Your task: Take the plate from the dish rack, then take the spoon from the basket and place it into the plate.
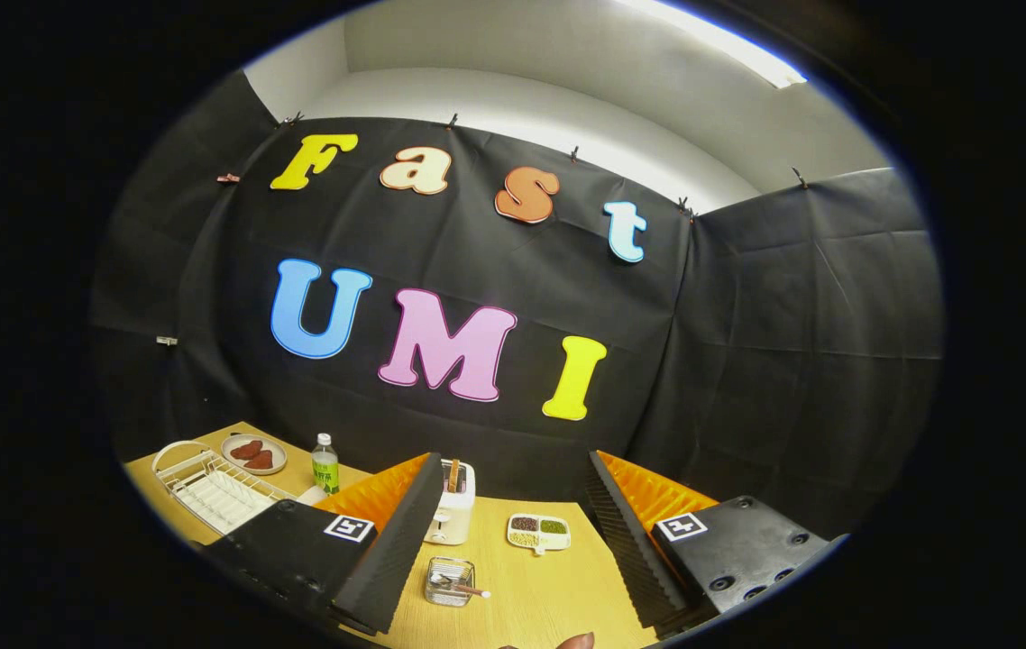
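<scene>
My gripper (513, 478) is open wide, raised above the wooden table (549, 604), with nothing between its fingers. A small clear basket (449, 580) stands on the table between the fingers, close to the left one. The spoon (466, 589) lies in it, its handle poking out to the right. The white wire dish rack (211, 489) sits off to the left, beyond the left finger. A white rim (311, 494) peeks out beside that finger; I cannot tell whether it is the plate.
A small dish with reddish pieces (253, 453) lies behind the rack, next to a bottle (325, 462). A white toaster (453, 505) and a divided dish of beans (538, 532) stand beyond the basket. A fingertip (574, 642) shows at the table's near edge.
</scene>
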